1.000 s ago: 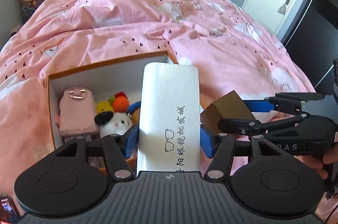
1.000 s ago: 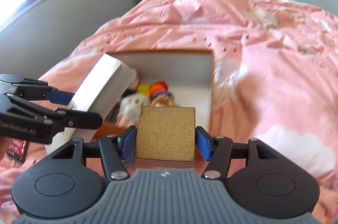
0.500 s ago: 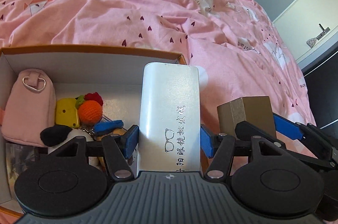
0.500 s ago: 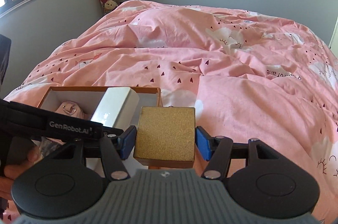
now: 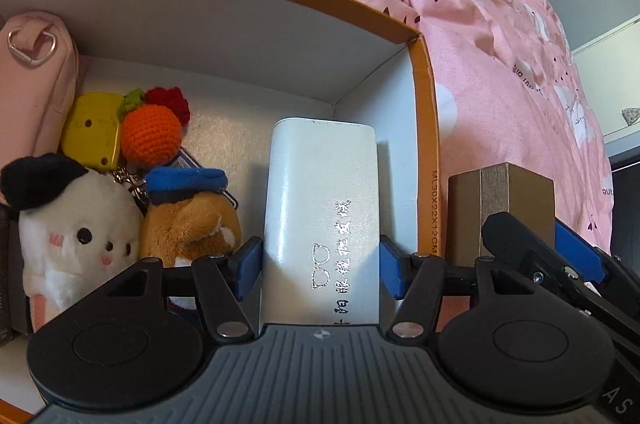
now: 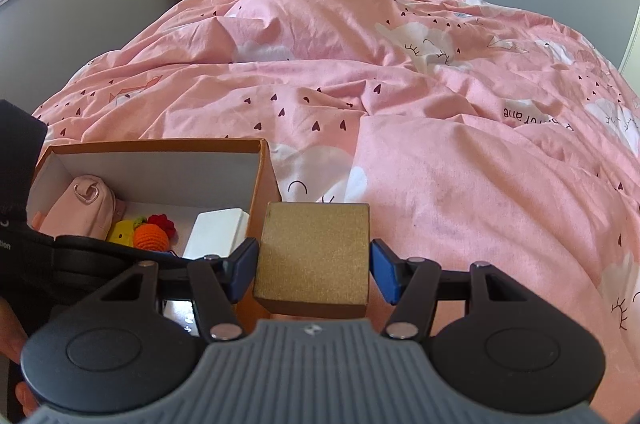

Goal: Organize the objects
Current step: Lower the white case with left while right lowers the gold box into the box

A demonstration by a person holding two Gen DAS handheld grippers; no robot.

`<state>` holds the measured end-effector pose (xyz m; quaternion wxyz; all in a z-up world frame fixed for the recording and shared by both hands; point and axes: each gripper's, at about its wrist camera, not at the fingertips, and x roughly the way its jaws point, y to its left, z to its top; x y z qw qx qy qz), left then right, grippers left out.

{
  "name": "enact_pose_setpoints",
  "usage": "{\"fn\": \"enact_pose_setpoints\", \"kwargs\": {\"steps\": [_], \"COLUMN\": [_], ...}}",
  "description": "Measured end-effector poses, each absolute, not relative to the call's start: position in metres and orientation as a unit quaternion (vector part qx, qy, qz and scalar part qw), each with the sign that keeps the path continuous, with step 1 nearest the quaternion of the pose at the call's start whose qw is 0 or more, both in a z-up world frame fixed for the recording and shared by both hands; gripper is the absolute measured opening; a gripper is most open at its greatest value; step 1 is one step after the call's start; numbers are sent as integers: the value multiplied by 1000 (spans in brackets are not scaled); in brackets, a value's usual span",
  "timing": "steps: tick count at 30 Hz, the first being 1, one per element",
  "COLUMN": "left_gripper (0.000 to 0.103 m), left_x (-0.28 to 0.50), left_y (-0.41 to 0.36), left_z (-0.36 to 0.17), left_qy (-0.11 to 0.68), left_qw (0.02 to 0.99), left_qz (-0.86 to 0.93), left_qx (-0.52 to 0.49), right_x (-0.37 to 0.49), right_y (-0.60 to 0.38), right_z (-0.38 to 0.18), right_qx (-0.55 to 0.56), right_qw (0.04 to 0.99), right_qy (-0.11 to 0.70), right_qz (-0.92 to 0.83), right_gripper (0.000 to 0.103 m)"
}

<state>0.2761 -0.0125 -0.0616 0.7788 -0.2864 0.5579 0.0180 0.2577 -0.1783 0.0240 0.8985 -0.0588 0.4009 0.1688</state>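
- Left wrist view: The left gripper (image 5: 320, 266) has its jaws pinching a white glasses case (image 5: 322, 220) on its two long sides.
- The case is long, and its long way runs straight out from the jaws, with its far end pointing at the back wall of the box.
- The case is inside the orange box (image 5: 424, 128), close to the box's right wall.
- In the box, to the left of the case, sit a brown plush with a blue cap (image 5: 188, 212), a white plush (image 5: 76, 228), an orange knitted ball (image 5: 150, 134), a yellow toy (image 5: 92, 130) and a pink pouch (image 5: 34, 84).
- Outside the box on the right, the right gripper (image 5: 532, 240) holds a gold box (image 5: 500, 208).
- Right wrist view: The right gripper (image 6: 314, 270) has its jaws pinching the gold box (image 6: 314, 256) on its left and right sides.
- The gold box looks square with a flat top, and it is just to the right of the orange box (image 6: 262, 176), over the pink bed cover (image 6: 460, 152).
- The white glasses case (image 6: 216, 238) lies in the orange box, with its long way pointing toward the box's back wall.
- The left gripper shows as a dark shape at the left, and its jaws cannot be seen well here.
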Motion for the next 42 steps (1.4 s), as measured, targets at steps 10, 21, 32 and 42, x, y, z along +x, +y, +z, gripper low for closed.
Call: {"fn": "enact_pose_setpoints", "kwargs": {"steps": [10,21,32,42], "left_gripper": [71,79,70,47], "left_x": [275,280,273,270], "left_y": [-10,-10,16,62], "left_z": [-66,-65,-9,11], "left_qy": [566,573,502,470], "left_qw": [777,778,834,862], "left_qz": [7,-11,-41,-12], "left_qx": [-275,-259,-226,-190], "right_x": [256,249,237,253], "right_y": [-182,-185,-177,-130], "right_z": [21,27,53,59], "right_qx": [-52,-53,-47,-20], "right_qw": [896,898,903,875], "right_qy": [408,405,376,392], "right_qz": [170,165,203,284], "right_gripper": [62,62,62,62]}}
